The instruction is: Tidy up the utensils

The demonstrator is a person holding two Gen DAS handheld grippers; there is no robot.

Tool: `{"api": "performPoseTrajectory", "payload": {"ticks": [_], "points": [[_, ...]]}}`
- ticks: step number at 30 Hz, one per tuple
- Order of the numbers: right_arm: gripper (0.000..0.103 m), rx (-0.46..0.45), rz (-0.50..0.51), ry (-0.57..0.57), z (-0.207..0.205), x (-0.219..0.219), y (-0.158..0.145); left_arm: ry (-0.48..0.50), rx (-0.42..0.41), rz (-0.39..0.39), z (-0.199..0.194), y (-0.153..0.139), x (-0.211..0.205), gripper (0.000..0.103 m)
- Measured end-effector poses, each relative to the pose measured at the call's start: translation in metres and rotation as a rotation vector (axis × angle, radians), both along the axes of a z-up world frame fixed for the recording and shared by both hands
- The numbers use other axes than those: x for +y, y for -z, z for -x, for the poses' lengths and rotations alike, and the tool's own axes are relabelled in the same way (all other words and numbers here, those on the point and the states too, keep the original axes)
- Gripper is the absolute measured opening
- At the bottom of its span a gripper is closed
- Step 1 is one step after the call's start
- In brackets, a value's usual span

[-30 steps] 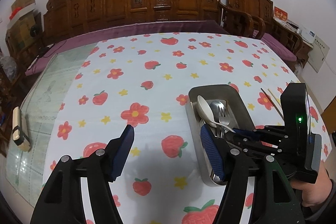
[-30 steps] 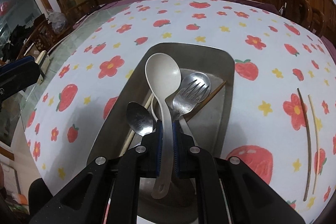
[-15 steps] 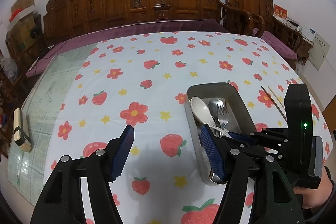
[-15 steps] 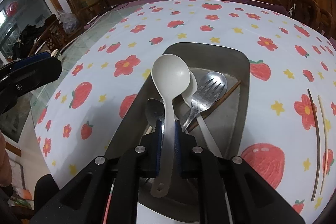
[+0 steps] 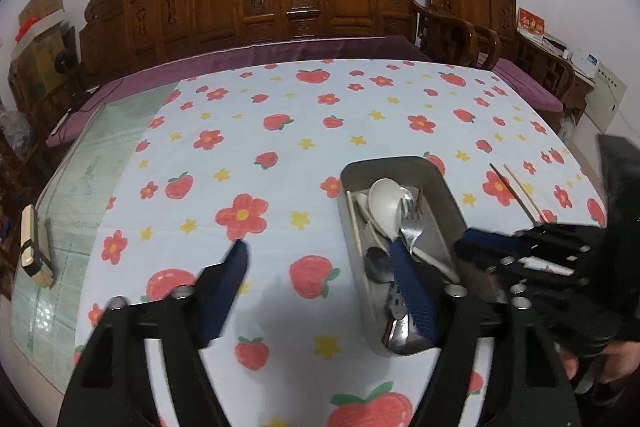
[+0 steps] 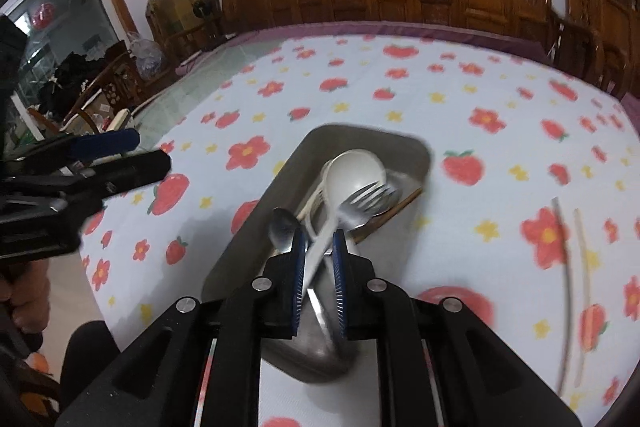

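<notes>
- The right gripper [image 6: 318,263] pinches the white spoon [image 6: 352,173] by its handle, over the tray [image 6: 420,155].
- The spoon points away from it — bowl far, handle near.
- The left gripper [image 5: 320,263] is spread wide, holding nothing.

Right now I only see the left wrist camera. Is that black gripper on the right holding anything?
Observer: The white spoon has its handle slanting across the gap between the right gripper pads. I can't tell whether they pinch it.
Operator: And what's beyond the left edge of my picture?
Observer: A glass door with a red ornament on it.
</notes>
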State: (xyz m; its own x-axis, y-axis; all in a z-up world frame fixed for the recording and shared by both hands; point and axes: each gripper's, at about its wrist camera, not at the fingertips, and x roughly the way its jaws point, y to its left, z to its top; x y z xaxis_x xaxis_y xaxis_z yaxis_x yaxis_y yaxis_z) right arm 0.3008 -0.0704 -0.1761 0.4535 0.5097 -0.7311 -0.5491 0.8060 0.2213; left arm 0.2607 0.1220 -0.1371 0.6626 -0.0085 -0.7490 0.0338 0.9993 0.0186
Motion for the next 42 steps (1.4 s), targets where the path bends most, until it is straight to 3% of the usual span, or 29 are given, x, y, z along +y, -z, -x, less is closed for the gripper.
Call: {"api": "performPoseTrajectory", "payload": {"ticks": [4, 7, 11, 16, 26, 36, 39, 41, 42], "points": [[0.016, -0.058, 0.015, 0.009, 0.004, -0.032, -0.014, 0.023, 0.000, 0.005, -0.002, 0.001, -0.021, 0.075], [0.016, -0.094, 0.038, 0.031, 0.005, -0.062, -0.021, 0.046, -0.009, 0.012, -0.003, 0.000, -0.038, 0.084], [0.028, -0.125, 0.061, 0.067, 0.003, -0.099, -0.023, 0.079, -0.021, 0.024, -0.006, 0.000, -0.065, 0.091], [0.029, -0.143, 0.093, 0.120, -0.006, -0.143, -0.016, 0.114, -0.025, 0.040, -0.011, 0.001, -0.098, 0.091], [0.029, -0.074, 0.148, 0.201, -0.034, -0.206, 0.036, 0.150, 0.001, 0.061, -0.022, 0.022, -0.148, 0.091], [0.028, 0.014, 0.231, 0.171, -0.046, -0.208, 0.086, 0.163, 0.034, 0.039, -0.023, 0.040, -0.179, 0.091], [0.022, 0.006, 0.245, 0.172, -0.044, -0.210, 0.085, 0.170, 0.045, 0.027, -0.023, 0.045, -0.187, 0.091], [0.006, 0.002, 0.260, 0.168, -0.043, -0.210, 0.084, 0.184, 0.049, 0.006, -0.023, 0.048, -0.194, 0.091], [0.006, 0.002, 0.268, 0.163, -0.042, -0.210, 0.084, 0.188, 0.052, 0.001, -0.023, 0.050, -0.197, 0.091]]}}
